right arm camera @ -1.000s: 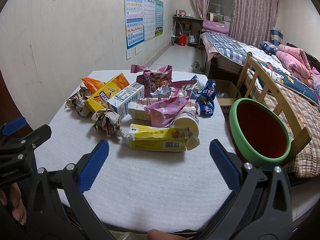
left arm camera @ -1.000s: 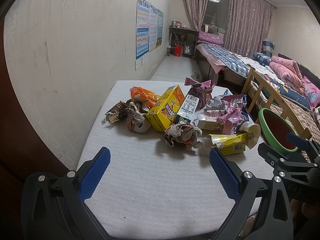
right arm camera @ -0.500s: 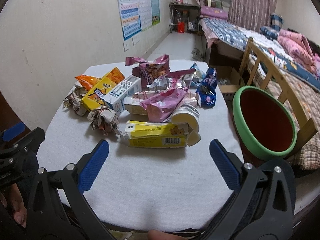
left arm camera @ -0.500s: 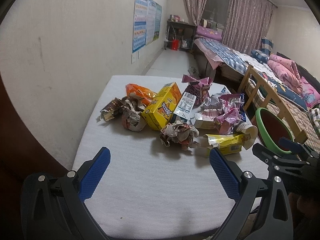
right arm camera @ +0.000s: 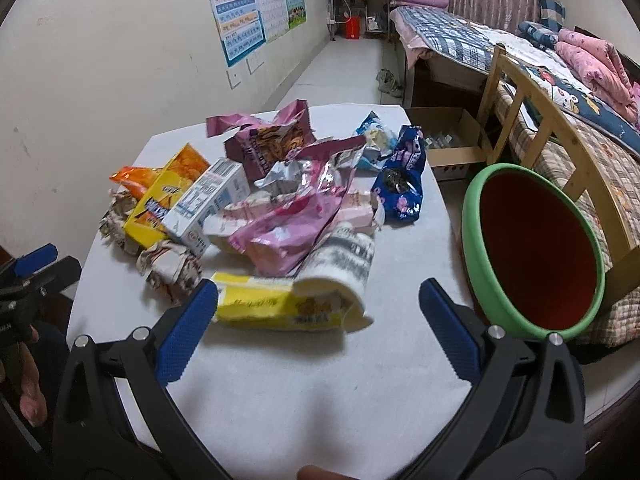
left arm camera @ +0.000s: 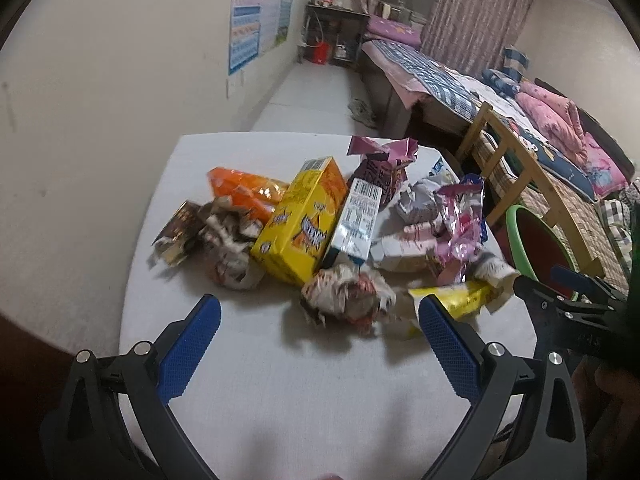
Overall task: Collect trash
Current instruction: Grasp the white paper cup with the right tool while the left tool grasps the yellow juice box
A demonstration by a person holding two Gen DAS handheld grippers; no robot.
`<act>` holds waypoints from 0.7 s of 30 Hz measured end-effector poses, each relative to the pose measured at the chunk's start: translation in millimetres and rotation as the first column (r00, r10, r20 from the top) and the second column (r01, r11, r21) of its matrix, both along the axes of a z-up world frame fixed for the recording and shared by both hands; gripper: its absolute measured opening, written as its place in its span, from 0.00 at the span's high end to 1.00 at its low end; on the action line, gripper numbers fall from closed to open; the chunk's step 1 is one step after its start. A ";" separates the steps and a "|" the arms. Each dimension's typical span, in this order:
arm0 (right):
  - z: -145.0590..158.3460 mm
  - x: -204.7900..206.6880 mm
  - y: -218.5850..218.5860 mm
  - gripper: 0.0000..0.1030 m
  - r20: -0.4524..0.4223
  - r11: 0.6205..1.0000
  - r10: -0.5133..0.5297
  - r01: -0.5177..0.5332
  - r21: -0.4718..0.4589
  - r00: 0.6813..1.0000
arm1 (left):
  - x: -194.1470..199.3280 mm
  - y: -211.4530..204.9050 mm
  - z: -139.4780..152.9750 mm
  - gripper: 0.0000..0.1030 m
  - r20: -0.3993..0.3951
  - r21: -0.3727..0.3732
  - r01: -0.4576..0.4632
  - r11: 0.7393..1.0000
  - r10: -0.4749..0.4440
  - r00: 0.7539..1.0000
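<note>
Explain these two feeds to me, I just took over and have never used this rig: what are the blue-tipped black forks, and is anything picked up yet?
No robot arm here: a person holds a two-finger gripper in each hand, with a fisheye camera looking along the fingers. One picture looks past the left gripper, the other past the right gripper. Both are open and hold nothing.

On the white table lies a heap of trash: a yellow carton and a crumpled paper wad nearest, a yellow snack box, a milk carton, pink wrappers, and a blue packet. The green-rimmed bin stands at the table's right, its visible inside empty.
</note>
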State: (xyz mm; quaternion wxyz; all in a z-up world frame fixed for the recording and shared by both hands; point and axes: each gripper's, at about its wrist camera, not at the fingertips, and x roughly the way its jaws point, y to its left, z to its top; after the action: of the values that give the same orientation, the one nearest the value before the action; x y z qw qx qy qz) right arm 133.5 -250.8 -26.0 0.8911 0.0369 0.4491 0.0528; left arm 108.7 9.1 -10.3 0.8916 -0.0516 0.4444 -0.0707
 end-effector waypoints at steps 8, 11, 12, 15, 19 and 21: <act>-17.8 30.3 -9.7 0.04 -0.081 1.000 -0.009 0.011 0.027 0.997 | 54.1 1.9 -11.0 0.09 -0.052 0.000 0.050 0.999 -0.050 0.997; -27.1 37.9 -11.5 0.06 -0.116 0.999 -0.008 0.013 0.046 0.993 | 66.1 3.5 -19.4 0.10 -0.078 0.003 0.064 0.998 -0.063 0.995; -29.9 39.9 -11.3 0.09 -0.126 0.999 -0.005 0.011 0.046 0.992 | 69.5 3.7 -22.7 0.12 -0.087 0.003 0.069 0.998 -0.068 0.994; -36.1 45.4 -12.0 0.11 -0.151 0.999 0.002 0.005 0.049 0.988 | 80.9 4.6 -33.0 0.13 -0.125 -0.011 0.075 0.997 -0.076 0.989; -44.3 48.7 -14.3 0.14 -0.181 0.999 -0.001 0.010 0.050 0.983 | 92.0 9.1 -42.7 0.16 -0.163 -0.047 0.066 0.997 -0.073 0.984; -47.8 50.0 -14.9 0.16 -0.193 0.999 -0.001 0.011 0.053 0.981 | 99.4 12.1 -46.0 0.17 -0.174 -0.062 0.065 0.996 -0.075 0.982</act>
State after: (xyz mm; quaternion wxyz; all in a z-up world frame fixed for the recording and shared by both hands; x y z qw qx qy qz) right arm 183.4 -265.7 -73.8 0.8423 0.0670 0.5316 0.0583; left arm 208.1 21.2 -56.2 0.8439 -0.0668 0.5208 -0.1097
